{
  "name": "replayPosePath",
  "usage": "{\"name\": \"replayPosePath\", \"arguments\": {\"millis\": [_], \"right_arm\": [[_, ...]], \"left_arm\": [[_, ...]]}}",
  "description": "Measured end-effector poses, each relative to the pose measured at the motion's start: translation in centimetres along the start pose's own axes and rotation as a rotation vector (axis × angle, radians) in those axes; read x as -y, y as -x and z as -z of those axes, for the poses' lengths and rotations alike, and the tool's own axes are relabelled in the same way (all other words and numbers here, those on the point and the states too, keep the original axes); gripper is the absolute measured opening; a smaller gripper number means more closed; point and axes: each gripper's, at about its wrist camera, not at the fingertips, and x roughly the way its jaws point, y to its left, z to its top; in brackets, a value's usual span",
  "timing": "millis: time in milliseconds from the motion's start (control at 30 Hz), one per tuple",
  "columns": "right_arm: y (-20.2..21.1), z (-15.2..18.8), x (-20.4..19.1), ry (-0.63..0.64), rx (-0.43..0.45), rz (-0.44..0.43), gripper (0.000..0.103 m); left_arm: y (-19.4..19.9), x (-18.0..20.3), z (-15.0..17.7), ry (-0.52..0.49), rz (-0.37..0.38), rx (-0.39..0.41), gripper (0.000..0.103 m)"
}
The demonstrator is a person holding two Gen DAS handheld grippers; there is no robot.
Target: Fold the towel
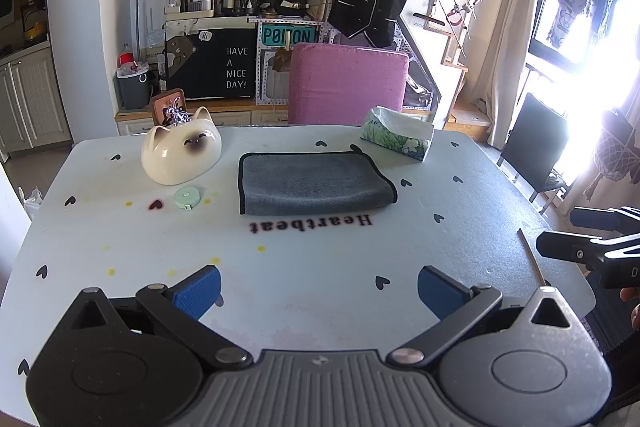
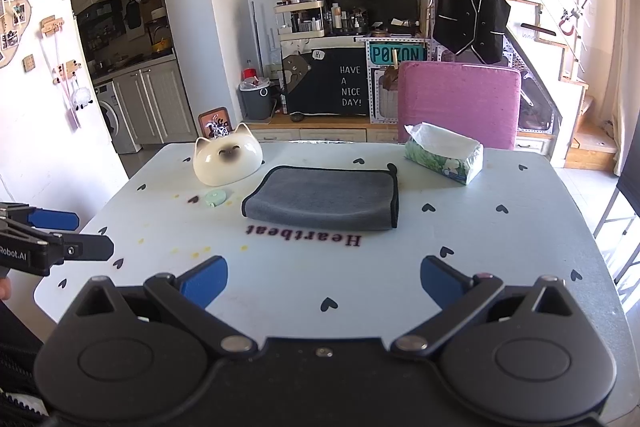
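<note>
A grey towel (image 1: 314, 183) with black trim lies folded into a flat rectangle in the middle of the white table (image 1: 120, 235), just beyond the word "Heartbeat"; it also shows in the right wrist view (image 2: 324, 201). My left gripper (image 1: 319, 291) is open and empty, hovering over the near table edge, well short of the towel. My right gripper (image 2: 324, 281) is open and empty too, at the near edge. Each gripper shows at the side of the other's view: the right gripper (image 1: 592, 243), the left gripper (image 2: 60, 235).
A white cat-shaped ceramic dish (image 1: 182, 151) and a small green tape measure (image 1: 187, 197) sit left of the towel. A tissue pack (image 1: 398, 133) lies at the far right. A pink chair (image 1: 346, 83) stands behind the table. A thin stick (image 1: 532, 257) lies near the right edge.
</note>
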Motion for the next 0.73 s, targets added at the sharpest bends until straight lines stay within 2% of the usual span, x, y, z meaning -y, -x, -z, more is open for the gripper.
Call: {"name": "replayPosePath", "arguments": {"millis": [733], "right_arm": [[0.07, 0.07, -0.04, 0.001, -0.001, -0.002, 0.103]], "left_arm": [[0.11, -0.05, -0.05, -0.001, -0.005, 0.002, 0.103]]}}
